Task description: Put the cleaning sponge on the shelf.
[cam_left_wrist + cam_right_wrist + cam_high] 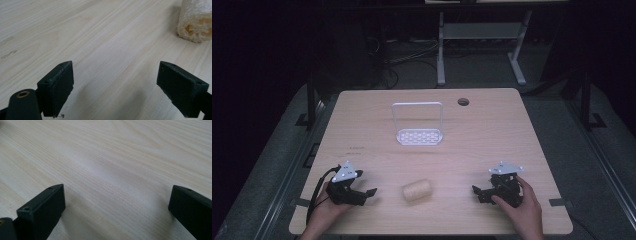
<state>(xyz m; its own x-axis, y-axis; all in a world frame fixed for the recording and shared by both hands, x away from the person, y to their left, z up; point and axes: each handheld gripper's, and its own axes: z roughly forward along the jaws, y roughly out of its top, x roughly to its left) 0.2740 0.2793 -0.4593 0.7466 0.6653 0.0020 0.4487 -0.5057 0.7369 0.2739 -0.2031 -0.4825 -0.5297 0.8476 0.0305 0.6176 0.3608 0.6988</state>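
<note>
Fingers first: both sets are spread wide with nothing between them, just bare wood showing in the gap in each gripper view. Going big to small from there, the table (362, 115) takes up most of the high view, a pale wood top with a small round hole (463, 102) toward its upper right. Next down in size is the white rack (417, 123), standing upright a bit above the middle of the frame, with a perforated base and a thin frame rising behind it. My guess is it's parked out there as the place the loofah ends up, but that's only a guess. Then the two grippers, low in the frame: left gripper (366, 192) at lower left and right gripper (479, 192) at lower right, each resting on the table with a hand wrapped round it, jaws pointing inward toward each other. That looks like a ready pose to me, both aimed at the thing in the middle. Smallest is the loofah (417, 190), lying on its side between the two grippers, near both and touching neither. The left gripper view gives what the high one can't: the loofah (196, 21) sits in the upper right corner there, and you can see its cut end with the spongy holes, well off that gripper's line. The right gripper (115, 220) looks at plain wood grain.
</note>
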